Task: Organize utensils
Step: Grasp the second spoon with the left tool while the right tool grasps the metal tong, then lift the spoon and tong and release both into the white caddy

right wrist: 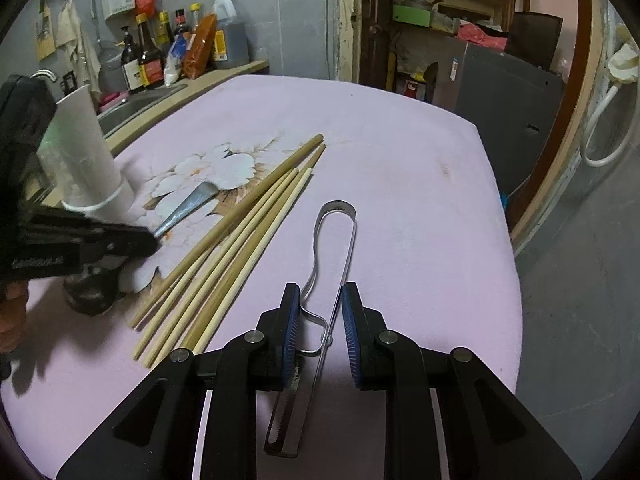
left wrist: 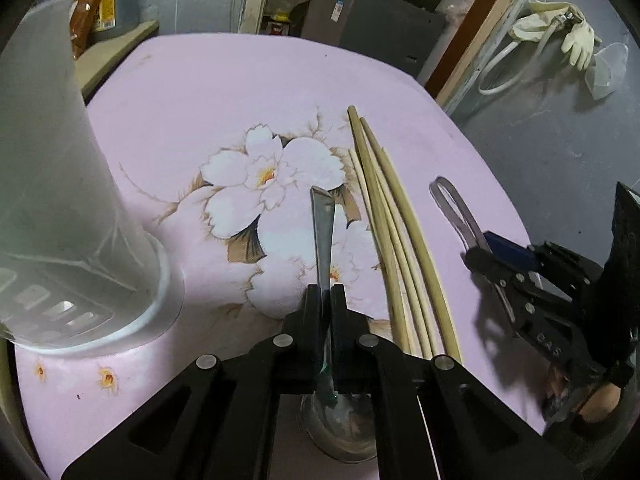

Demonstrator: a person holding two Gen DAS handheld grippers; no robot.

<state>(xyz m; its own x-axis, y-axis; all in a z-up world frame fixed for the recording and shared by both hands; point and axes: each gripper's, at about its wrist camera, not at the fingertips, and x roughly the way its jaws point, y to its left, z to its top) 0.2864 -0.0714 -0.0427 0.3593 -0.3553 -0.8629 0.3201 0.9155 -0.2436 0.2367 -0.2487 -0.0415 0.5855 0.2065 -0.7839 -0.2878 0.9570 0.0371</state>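
Left gripper [left wrist: 326, 292] jaws pinching flat steel spoon [left wrist: 323, 224], handle pointing fwd; tall translucent plastic cup [left wrist: 60, 200] just left (nearest this hand). Right gripper [right wrist: 320, 308] jaws spread astride bent-steel tongs [right wrist: 334, 240].

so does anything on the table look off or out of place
Nothing spilled or damaged. The chopsticks lie loose in an uneven fan, ends not lined up. The metal tongs lie flat between the right claw's open pads. The left claw grips a spoon.

On the surface [right wrist: 400, 168], a cup [right wrist: 86, 160] stands left, chopsticks [right wrist: 240, 236] lie in the middle, a peeler [right wrist: 336, 240] right.
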